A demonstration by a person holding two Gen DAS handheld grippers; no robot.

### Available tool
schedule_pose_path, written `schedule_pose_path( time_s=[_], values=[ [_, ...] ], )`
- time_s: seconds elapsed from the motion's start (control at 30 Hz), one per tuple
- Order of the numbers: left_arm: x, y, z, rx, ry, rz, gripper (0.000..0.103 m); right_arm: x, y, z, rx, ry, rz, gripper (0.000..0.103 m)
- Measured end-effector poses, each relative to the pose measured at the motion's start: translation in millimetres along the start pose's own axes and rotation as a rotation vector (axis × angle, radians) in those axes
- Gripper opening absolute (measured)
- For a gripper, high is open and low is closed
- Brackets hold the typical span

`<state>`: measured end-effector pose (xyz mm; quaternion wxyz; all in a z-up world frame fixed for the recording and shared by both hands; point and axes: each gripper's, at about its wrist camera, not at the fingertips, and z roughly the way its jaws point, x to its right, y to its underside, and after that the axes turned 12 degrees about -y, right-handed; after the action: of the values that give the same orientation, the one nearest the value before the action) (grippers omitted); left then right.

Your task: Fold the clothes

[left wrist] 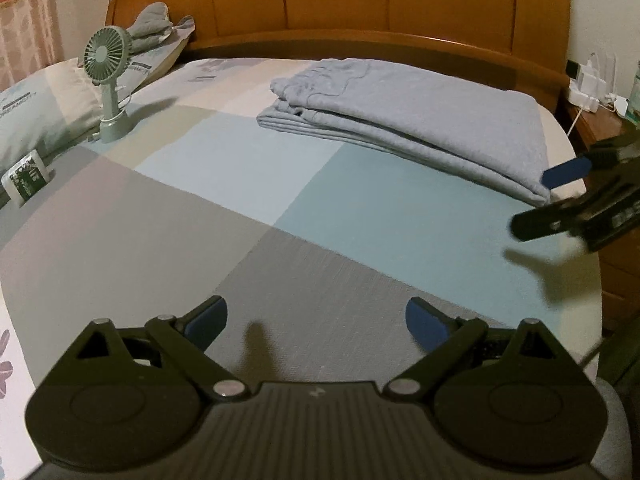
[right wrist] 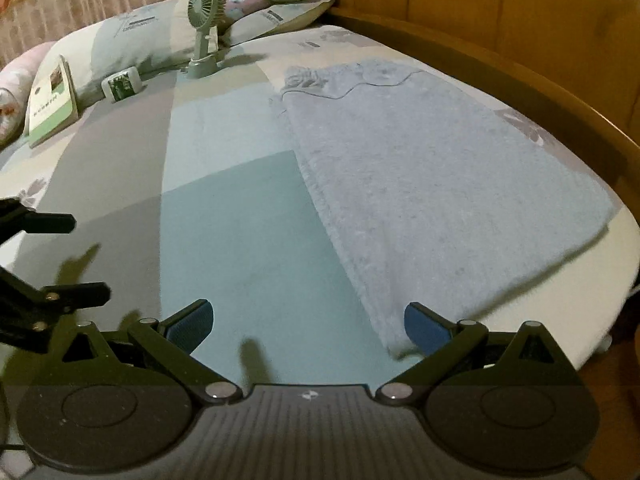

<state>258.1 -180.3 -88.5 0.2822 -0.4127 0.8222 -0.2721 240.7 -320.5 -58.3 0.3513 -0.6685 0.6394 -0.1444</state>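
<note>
The folded garment [left wrist: 420, 120] is soft, matt, blue-grey knit cloth with a slightly fuzzy nap. The bedsheet [left wrist: 224, 216] beneath is smooth woven cloth, finely ribbed. The headboard [left wrist: 340, 0] at the far side is glossy varnished wood. The small fan [left wrist: 107, 80] on the left looks matt plastic, and the book [right wrist: 50, 100] has a smooth paper cover.

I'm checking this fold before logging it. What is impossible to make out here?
- Folded garment: its type and inner layers, hidden by the fold, both views.
- Book: cover text too small, right wrist view.
- Nightstand items: cut off by the left wrist view's edge.
</note>
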Motion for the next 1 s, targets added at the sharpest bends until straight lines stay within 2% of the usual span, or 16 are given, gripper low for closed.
schedule_pose_path(
  time_s=[0.07, 0.17, 0.3, 0.37, 0.47, 0.6, 0.7, 0.83, 0.87, 1.0],
  values=[
    [-0.7, 0.6, 0.6, 0.001, 0.002, -0.005, 0.096, 1.2, -0.6, -8.0, 0.023, 0.059, 0.008, 0.103],
    [-0.4, 1.3, 1.1, 0.003, 0.011, -0.01, 0.096, 7.9, -0.4, -6.2, 0.008, 0.174, 0.036, 0.103],
    [0.6, 1.8, 2.0, -0.002, 0.016, -0.008, 0.096, 19.1, 5.0, 8.3, -0.03, 0.085, 0.116, 0.103],
    [0.2, 1.4, 1.3, -0.002, 0.017, -0.011, 0.096, 15.3, 3.4, 13.2, -0.011, 0.035, 0.117, 0.103],
    [-1.1, 0.8, -0.4, 0.002, 0.023, -0.016, 0.096, 5.4, -4.1, 7.5, 0.028, 0.007, 0.102, 0.103],
    [-2.0, 1.0, -0.5, 0.005, 0.033, -0.024, 0.096, 3.3, -9.7, -11.2, 0.004, -0.05, 0.11, 0.103],
    [-0.1, 0.5, -0.6, 0.004, 0.043, -0.026, 0.096, -1.3, -16.4, -28.6, 0.065, 0.001, 0.053, 0.103],
    [2.6, -0.8, -2.3, 0.004, 0.061, -0.03, 0.097, 3.5, -39.5, -14.9, 0.139, 0.211, -0.045, 0.103],
    [2.9, -1.4, -3.5, 0.005, 0.067, -0.033, 0.097, 9.0, -42.6, -6.4, 0.138, 0.231, -0.048, 0.103],
    [-0.2, -2.5, -7.6, -0.005, 0.073, -0.059, 0.098, 32.2, -43.9, 27.1, 0.052, 0.187, 0.03, 0.103]
  ],
)
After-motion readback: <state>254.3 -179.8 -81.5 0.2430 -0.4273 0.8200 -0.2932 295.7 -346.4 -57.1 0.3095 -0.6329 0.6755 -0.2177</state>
